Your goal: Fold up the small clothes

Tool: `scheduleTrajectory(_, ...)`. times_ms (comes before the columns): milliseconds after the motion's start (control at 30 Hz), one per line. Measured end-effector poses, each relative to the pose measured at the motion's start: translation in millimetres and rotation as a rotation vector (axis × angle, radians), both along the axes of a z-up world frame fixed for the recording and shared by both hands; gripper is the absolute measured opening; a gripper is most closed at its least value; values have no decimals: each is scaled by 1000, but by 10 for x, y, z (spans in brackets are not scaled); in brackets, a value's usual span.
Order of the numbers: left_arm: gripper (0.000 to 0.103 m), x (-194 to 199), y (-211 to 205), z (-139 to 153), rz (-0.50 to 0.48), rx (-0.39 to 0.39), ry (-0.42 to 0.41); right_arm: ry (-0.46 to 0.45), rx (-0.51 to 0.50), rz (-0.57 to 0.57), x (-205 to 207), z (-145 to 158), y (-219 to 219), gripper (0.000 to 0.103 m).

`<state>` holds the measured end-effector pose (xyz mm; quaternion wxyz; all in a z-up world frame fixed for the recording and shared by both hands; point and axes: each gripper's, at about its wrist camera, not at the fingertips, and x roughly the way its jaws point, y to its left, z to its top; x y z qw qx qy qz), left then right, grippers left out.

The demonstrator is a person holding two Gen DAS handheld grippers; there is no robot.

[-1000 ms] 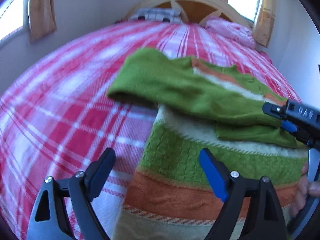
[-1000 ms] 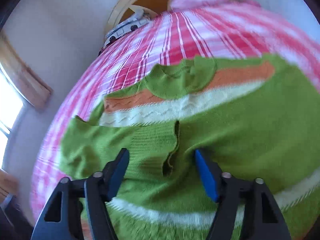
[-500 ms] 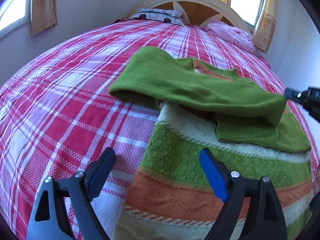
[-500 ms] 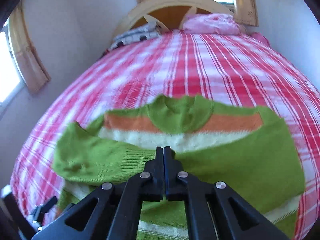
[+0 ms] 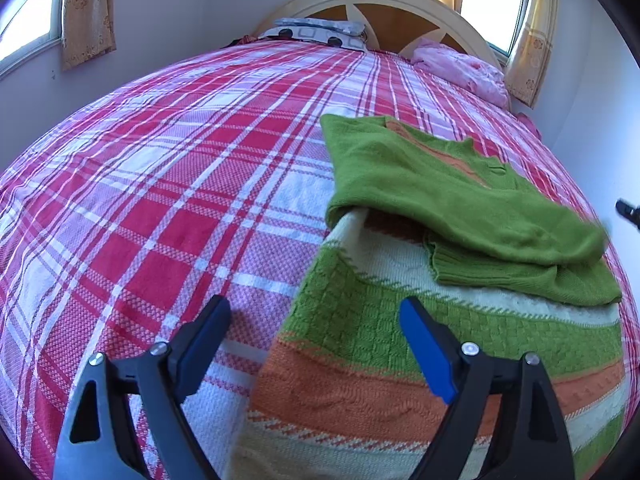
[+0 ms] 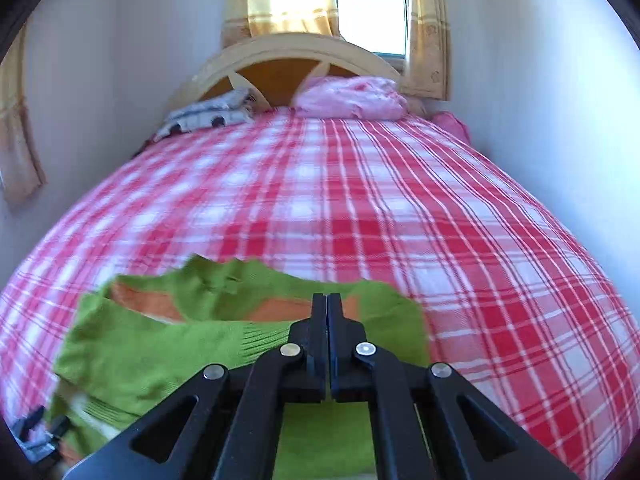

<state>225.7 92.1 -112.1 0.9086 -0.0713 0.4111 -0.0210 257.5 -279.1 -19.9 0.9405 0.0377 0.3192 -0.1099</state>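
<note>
On the near right part of the bed lies a small striped sweater, banded in green, cream and orange, its hem towards the foot edge and its collar towards the headboard. Both green sleeves are folded across its chest, one lying over the other. From the left wrist view, the sweater's lower left side sits between and just beyond the fingers of the left gripper, whose jaws are spread wide with nothing in them; the left finger hangs over the bare bedspread, the blue-padded right finger over the green and orange bands. From the right wrist view, the right gripper is above the sweater, its jaws pressed together; the tips show no cloth between them, and the ribbed cuff of the upper sleeve lies just to their left. Red and white checks cover the rest of the bed. At the head edge rest a black-and-white pillow on the left and a pink bundle on the right.
</note>
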Motion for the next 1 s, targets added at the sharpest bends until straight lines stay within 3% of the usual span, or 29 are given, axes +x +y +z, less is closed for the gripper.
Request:
scheduleTrajectory(133,89,-1,-3,0,0,-2,0,66,-31,-17,5,-264,-155,1)
scheduleTrajectory(267,89,0,-5,-1,0,6,1,91,-134,-204,-162,-329,-310,1)
scheduleTrajectory(367,89,5,-18,-3,1,16,3,33,3,-70,-274,-245,-233,1)
scheduleTrajectory(467,89,22,-7,-9,0,21,4,43,46,49,-185,-270,-40,1)
scheduleTrajectory(600,89,20,-12,-9,0,22,4,141,98,128,58,-566,145,1)
scheduleTrajectory(667,89,26,-17,-12,0,30,6,256,116,134,173,-855,143,1)
scheduleTrajectory(700,90,29,-28,-15,-2,35,7,245,124,135,144,-898,142,1)
scheduleTrajectory(867,91,31,-52,-16,-4,51,10,237,141,86,-124,-691,28,1)
scheduleTrajectory(1000,91,36,-63,-17,-3,61,13,72,155,124,-692,-281,46,1)
